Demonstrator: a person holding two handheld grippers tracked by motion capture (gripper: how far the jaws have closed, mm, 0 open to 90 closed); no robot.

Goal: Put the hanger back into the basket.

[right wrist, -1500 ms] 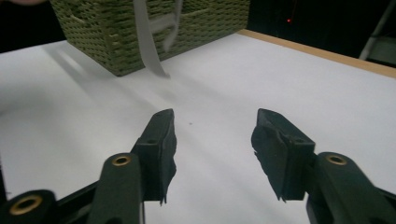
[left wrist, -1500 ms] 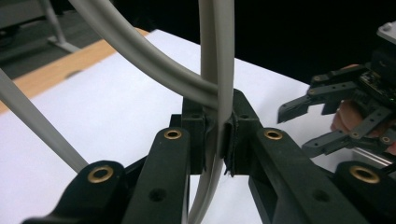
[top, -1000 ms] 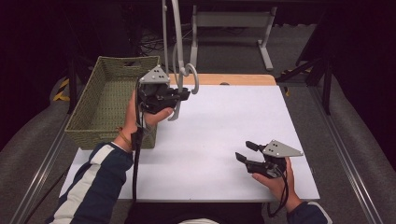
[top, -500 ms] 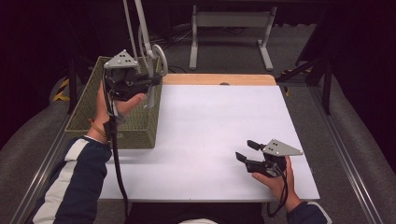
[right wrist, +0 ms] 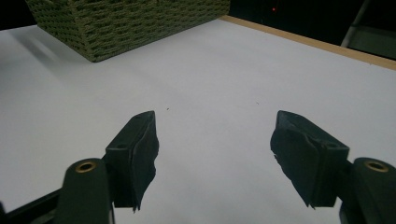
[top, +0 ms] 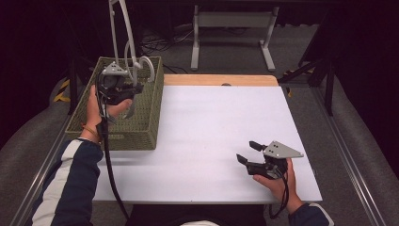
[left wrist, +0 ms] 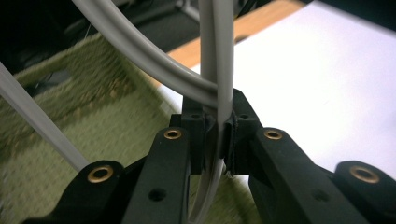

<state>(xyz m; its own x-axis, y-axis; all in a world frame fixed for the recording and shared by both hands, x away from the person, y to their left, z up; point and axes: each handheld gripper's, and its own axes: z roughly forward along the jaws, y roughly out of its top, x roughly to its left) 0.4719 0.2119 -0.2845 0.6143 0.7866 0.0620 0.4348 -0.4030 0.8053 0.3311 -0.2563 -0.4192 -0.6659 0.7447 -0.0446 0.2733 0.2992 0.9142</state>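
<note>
Since the earlier frames, left gripper (top: 126,92) has carried the grey hanger (top: 123,37) from the table's edge to above the green basket (top: 150,122). Its jaws clamp the hanger, ready for lowering in. Right gripper (top: 248,153) rests apart, jaws spread, empty.

One olive-green woven rectangular basket (top: 141,123), one pale grey curved plastic hanger (top: 123,42), two black two-jaw grippers, one white-topped table (top: 216,127).
</note>
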